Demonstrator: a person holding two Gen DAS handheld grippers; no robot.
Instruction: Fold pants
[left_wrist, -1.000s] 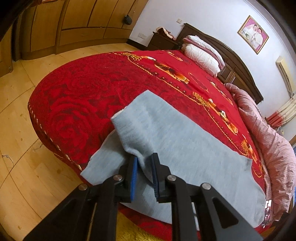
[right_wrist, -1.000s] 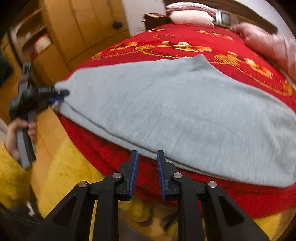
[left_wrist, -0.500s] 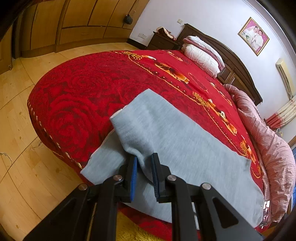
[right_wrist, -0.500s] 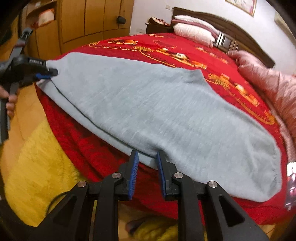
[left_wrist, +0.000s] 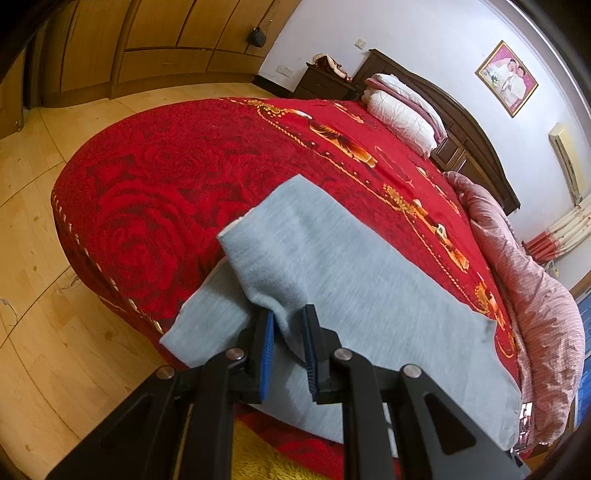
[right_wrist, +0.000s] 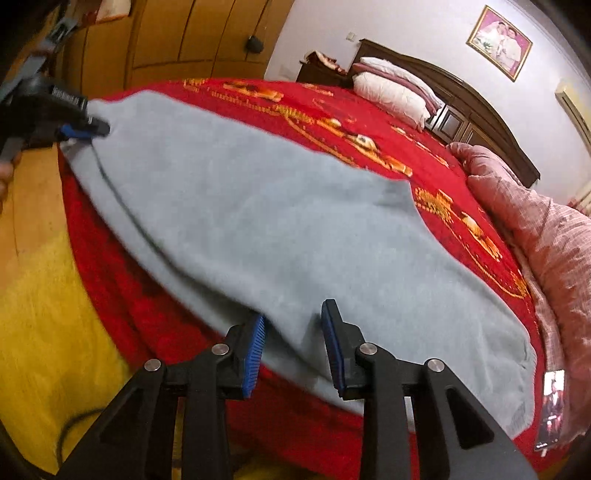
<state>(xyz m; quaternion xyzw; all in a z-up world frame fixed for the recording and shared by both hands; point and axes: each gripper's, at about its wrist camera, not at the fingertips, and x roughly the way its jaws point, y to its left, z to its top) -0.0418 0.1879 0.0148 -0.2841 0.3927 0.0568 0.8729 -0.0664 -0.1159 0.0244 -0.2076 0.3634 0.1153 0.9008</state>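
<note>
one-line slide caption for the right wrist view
Open right gripper straddles the near edge of grey fleece pants on a red patterned bedspread.

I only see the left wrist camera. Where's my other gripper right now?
Observer: The right gripper is at the near long edge of the pants, about midway along them.
Operator: Is it holding them?
Observer: No. Its jaws are open, and the edge of the cloth lies between them.
Operator: What does my left one look like from over there?
Observer: The left gripper shows at the far left end of the pants, pinching that end just above the bed.
</note>
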